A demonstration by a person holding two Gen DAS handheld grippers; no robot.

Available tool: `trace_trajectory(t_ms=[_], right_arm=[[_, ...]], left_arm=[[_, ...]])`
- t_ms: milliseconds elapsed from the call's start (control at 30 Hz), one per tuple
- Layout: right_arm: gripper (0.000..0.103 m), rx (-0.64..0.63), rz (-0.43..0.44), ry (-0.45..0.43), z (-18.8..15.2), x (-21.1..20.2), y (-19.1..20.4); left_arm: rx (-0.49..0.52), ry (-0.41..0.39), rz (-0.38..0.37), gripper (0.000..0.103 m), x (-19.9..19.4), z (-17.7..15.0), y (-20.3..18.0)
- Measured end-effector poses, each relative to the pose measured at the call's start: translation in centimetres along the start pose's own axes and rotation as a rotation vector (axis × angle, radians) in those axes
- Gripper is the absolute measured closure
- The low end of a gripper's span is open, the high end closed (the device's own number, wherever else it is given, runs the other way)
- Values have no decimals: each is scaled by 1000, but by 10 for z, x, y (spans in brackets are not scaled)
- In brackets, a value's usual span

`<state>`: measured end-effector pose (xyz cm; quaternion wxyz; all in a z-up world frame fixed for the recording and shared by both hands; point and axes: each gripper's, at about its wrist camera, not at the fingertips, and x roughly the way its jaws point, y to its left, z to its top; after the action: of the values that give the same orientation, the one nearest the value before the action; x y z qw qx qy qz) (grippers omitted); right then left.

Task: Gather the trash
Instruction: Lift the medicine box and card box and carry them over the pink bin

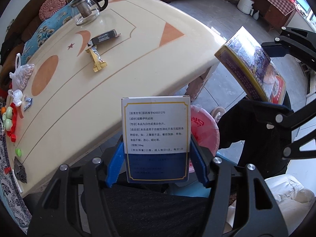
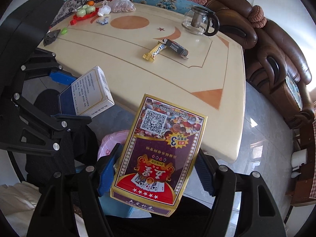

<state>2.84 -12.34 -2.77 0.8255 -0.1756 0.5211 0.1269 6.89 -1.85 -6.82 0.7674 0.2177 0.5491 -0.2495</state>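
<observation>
My left gripper point(image 1: 157, 158) is shut on a white and blue medicine box point(image 1: 156, 136), held upright beside the table's near edge; it also shows in the right wrist view point(image 2: 88, 92). My right gripper point(image 2: 156, 169) is shut on a purple and gold poker card box point(image 2: 160, 154), which also shows in the left wrist view point(image 1: 252, 69). Both boxes hang above a pink-lined trash bin point(image 1: 205, 126), partly hidden behind them point(image 2: 110, 142). On the table lie a gold snack wrapper point(image 1: 96, 59) and a dark small box point(image 1: 104, 37).
The cream table point(image 1: 118, 75) carries a glass teapot point(image 1: 88, 6), a bag of nuts point(image 1: 22, 75), a red fruit tray point(image 1: 9, 118), candy wrappers point(image 1: 27, 101) and a dark lump point(image 1: 19, 169). A brown sofa point(image 2: 276, 59) stands behind. Grey tiled floor point(image 1: 207, 13) lies to the right.
</observation>
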Motion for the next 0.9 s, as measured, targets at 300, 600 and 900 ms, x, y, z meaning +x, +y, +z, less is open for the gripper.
trace_trajectory(t_ms=[300,600,900], right_arm=[[34,-34,-30,10,-19,20,10],[34,-39,-10,46,-36,55,21],[34,-12,7,109,-52,109,22]], left_arm=[[18,-1,21,42,22,-11,-14],[8,20,2,42,63,-25,-25],[-15,102,-44,42,124,-32,-32]])
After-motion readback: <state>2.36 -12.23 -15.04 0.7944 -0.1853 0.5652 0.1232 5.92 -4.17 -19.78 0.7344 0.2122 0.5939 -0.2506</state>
